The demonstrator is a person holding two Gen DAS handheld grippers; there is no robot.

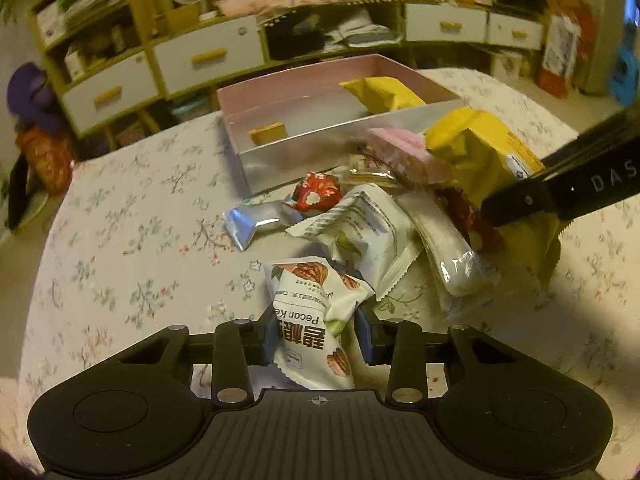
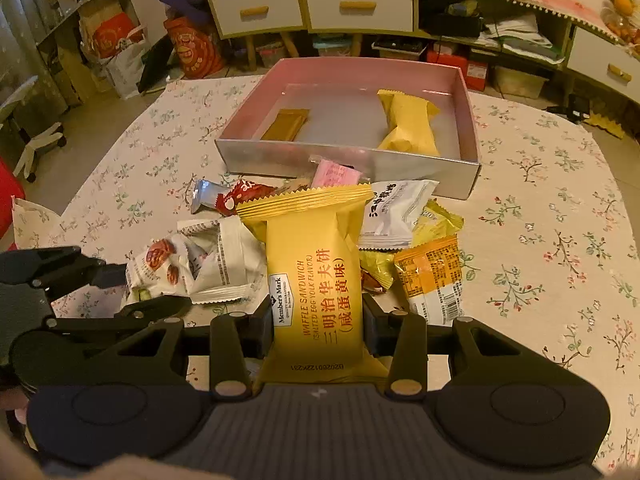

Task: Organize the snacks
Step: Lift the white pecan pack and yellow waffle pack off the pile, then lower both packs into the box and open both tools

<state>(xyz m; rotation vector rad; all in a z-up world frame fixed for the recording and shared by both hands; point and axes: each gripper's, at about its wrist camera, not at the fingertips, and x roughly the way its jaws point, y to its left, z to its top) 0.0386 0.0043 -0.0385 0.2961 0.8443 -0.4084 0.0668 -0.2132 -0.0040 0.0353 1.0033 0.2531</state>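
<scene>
My left gripper (image 1: pixel 318 340) is shut on a white pecan packet (image 1: pixel 312 300) at the near edge of a snack pile; in the right wrist view it (image 2: pixel 136 288) shows at the left, gripping that packet (image 2: pixel 160 268). A yellow waffle sandwich packet (image 2: pixel 316 248) stands upright in my right gripper (image 2: pixel 316 332), which is shut on it just above the pile. Behind the pile sits a box (image 2: pixel 340 160), pink inside and silver outside. It holds a yellow packet (image 2: pixel 412 124) and a brown bar (image 2: pixel 286 124).
Several loose snacks lie on the floral tablecloth (image 1: pixel 132 248) in front of the box: a silver packet (image 1: pixel 256 220), a red candy (image 1: pixel 316 194), white packets (image 1: pixel 360 224), an orange packet (image 2: pixel 432 276). Drawer cabinets (image 2: pixel 356 4) stand beyond the table.
</scene>
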